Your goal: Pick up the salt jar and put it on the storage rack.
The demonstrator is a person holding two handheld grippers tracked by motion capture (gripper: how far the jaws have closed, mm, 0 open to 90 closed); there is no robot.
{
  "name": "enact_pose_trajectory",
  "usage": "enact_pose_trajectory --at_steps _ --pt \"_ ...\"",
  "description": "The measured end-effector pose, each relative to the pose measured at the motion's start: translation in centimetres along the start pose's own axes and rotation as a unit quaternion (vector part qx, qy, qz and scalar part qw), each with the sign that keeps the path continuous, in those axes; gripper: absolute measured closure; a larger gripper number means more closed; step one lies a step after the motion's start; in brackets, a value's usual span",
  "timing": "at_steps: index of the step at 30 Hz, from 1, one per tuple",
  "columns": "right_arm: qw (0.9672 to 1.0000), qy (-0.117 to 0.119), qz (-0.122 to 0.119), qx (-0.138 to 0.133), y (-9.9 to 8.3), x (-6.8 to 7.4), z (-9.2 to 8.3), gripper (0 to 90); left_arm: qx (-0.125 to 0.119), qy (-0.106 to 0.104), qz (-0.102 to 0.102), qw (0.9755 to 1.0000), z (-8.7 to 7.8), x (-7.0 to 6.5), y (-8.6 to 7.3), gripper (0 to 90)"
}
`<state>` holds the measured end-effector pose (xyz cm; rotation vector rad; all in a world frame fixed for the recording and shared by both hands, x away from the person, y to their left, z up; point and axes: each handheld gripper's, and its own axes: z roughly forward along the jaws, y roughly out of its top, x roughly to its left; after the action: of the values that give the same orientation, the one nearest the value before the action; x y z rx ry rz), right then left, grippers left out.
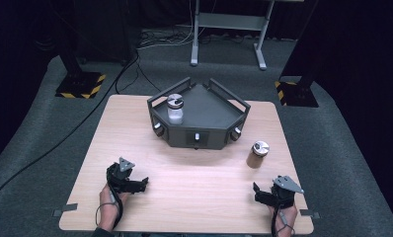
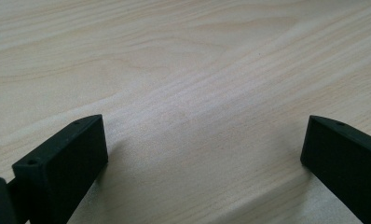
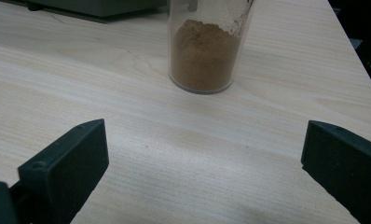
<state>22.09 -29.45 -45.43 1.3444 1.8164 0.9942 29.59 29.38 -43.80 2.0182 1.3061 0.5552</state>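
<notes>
A dark grey angular rack (image 1: 212,111) stands at the far middle of the wooden table (image 1: 184,168). On its left side stands a clear jar of white powder (image 1: 175,109) with a silver lid. A jar of brown powder (image 1: 257,154) (image 3: 206,49) stands on the table to the right of the rack. My left gripper (image 1: 141,184) (image 2: 204,154) rests open near the front left, with bare wood between its jaws. My right gripper (image 1: 257,193) (image 3: 204,158) is open at the front right, a short way before the brown jar.
The rack has raised rails and round knobs (image 1: 197,136) on its front faces. Beyond the table are grey carpet, a metal stand (image 1: 229,29), cables and two posts on yellow-black striped bases (image 1: 81,85). Bare wood lies between the two grippers.
</notes>
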Motion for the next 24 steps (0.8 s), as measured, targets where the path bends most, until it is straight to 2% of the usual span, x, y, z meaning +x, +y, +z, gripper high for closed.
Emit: enact_pose_trajectory --at_steps 24 --pt "1.0 -0.006 -0.003 0.005 0.21 0.25 0.13 0.0 0.0 0.001 -0.001 1.0 0.06 -0.03 0.07 0.2"
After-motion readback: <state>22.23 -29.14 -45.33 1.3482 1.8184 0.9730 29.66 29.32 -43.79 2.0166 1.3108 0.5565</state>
